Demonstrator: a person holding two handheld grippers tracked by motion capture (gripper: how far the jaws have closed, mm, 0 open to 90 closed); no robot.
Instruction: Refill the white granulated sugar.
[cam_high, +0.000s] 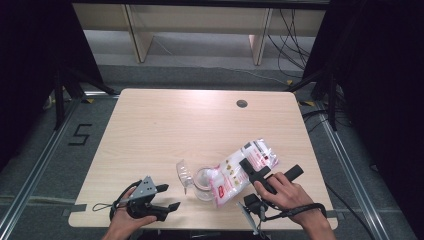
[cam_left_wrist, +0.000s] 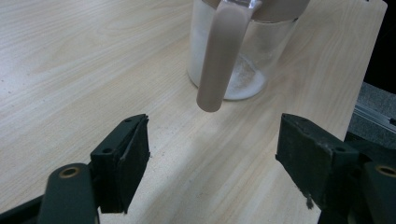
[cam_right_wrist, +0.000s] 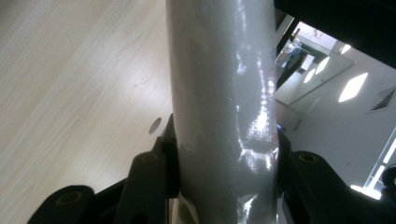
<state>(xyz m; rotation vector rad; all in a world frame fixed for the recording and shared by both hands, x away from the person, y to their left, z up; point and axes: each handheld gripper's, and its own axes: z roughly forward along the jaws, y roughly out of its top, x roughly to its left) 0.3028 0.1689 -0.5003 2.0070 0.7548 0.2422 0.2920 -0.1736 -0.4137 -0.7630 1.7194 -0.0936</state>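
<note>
Light wood worktop (cam_high: 165, 130), dark curtains either side, shelving behind. Your right gripper (cam_high: 260, 170) is clamped on a white plastic bag (cam_high: 242, 167), tipped mouth-down over the glass jar (cam_high: 202, 182) just left of that gripper. Your left gripper (cam_high: 167, 197) sits on the worktop with jaws wide apart, holding nothing; the jar stands just ahead of it. In the left gripper view the jar (cam_left_wrist: 243, 60) has a thin layer of white powder on the bottom, so pouring looks begun, mostly still to do. A clear lid (cam_high: 184, 172) lies beside the jar; closing remains.
</note>
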